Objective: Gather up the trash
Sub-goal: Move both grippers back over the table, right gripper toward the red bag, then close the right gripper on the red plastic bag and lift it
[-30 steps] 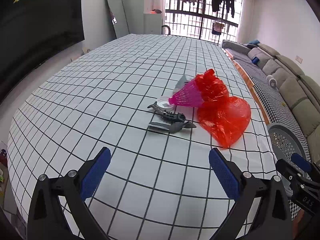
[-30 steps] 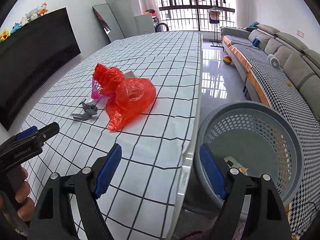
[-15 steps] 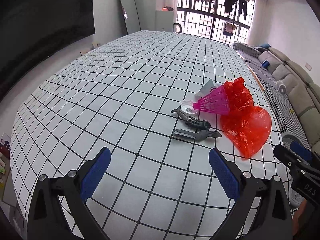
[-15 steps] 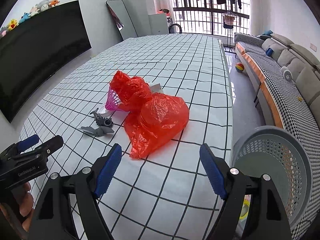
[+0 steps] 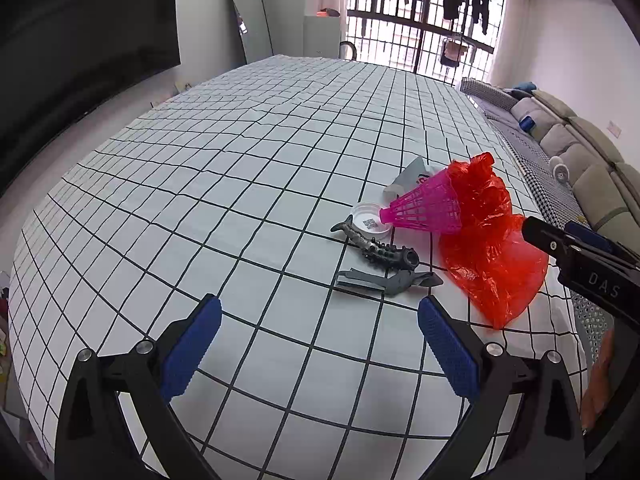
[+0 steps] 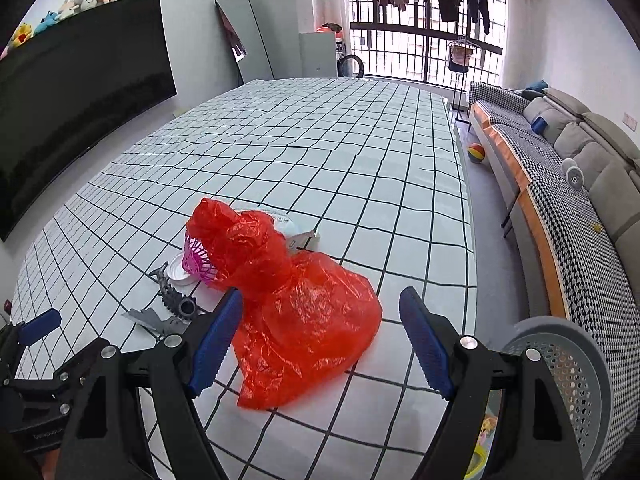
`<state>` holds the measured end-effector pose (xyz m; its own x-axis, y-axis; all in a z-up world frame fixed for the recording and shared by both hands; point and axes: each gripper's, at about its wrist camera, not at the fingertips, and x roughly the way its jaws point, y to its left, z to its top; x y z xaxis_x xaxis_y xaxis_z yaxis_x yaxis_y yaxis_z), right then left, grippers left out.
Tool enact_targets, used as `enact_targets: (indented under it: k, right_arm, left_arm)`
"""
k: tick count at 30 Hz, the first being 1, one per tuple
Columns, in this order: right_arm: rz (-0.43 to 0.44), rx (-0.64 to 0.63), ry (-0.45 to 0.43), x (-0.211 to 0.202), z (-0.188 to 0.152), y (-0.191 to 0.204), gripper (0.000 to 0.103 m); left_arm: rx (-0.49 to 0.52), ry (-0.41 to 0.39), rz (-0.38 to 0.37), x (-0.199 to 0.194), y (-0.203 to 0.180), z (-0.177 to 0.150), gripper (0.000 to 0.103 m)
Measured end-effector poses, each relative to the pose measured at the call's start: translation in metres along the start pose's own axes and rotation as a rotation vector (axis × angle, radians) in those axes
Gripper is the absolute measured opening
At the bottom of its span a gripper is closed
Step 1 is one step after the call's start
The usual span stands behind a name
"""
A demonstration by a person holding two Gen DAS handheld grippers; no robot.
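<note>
A crumpled red plastic bag (image 6: 296,312) (image 5: 490,252) lies on the checked tablecloth. Beside it are a pink plastic shuttlecock (image 5: 424,209) (image 6: 196,261), a white lid (image 5: 370,222), a dark grey toy fish (image 5: 378,246) (image 6: 176,298) and a flat grey plastic piece (image 5: 386,280). White packaging (image 6: 300,236) pokes out behind the bag. My right gripper (image 6: 320,340) hangs open just in front of the bag, nothing between its fingers. My left gripper (image 5: 318,344) stands open over bare cloth, short of the grey piece. The right gripper's body (image 5: 580,264) shows at the right edge of the left wrist view.
A grey perforated waste basket (image 6: 560,368) stands on the floor off the table's right edge, with some litter inside. A sofa (image 6: 580,152) runs along the right wall. A large black screen (image 6: 80,92) fills the left wall. A ball (image 6: 476,153) lies on the floor.
My right gripper has swung left from over the basket to face the red bag. The left gripper has edged a little, so the trash sits further right in its view.
</note>
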<state>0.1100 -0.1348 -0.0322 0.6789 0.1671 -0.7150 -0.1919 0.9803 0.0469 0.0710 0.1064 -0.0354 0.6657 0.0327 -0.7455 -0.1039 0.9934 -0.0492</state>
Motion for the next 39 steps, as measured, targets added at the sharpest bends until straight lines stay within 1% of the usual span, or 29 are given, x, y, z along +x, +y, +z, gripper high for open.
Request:
enact_targets:
  k: [6,14,16,18,19,21,24,27,31,39]
  right_arm:
    - [0.004,-0.034,0.055,0.028,0.010,0.008,0.077]
    - [-0.028,-0.059,0.116,0.060,0.005,0.017,0.076]
    - [-0.030,-0.064,0.119,0.063,0.004,0.018,0.067]
    - [-0.019,-0.065,0.133,0.066,0.003,0.019,0.047]
    - [-0.014,-0.060,0.135,0.066,0.002,0.019,0.044]
    - [0.003,-0.044,0.128,0.062,0.001,0.014,0.030]
    - [0.017,-0.023,0.110,0.051,-0.002,0.010,0.019]
    - [0.033,0.003,0.094,0.037,-0.006,0.005,0.015]
    - [0.043,0.045,0.066,0.015,-0.015,-0.005,0.014]
    - [0.018,0.111,0.021,-0.028,-0.032,-0.030,0.014]
  left_arm:
    - [-0.002,0.008,-0.005,0.004,0.000,0.001,0.097]
    - [-0.008,0.017,-0.003,0.007,0.002,0.001,0.097]
    - [-0.007,0.017,-0.004,0.007,0.001,0.001,0.097]
    - [-0.008,0.018,-0.003,0.007,0.002,0.002,0.097]
    - [-0.008,0.018,-0.005,0.007,0.001,0.002,0.097]
    - [-0.008,0.020,-0.005,0.006,0.000,0.001,0.097]
    - [-0.006,0.019,-0.006,0.005,-0.002,0.002,0.097]
    - [-0.005,0.019,-0.009,0.003,-0.004,0.001,0.097]
    - [-0.002,0.022,-0.013,0.002,-0.008,0.000,0.097]
    - [0.002,0.033,-0.024,0.002,-0.016,-0.002,0.097]
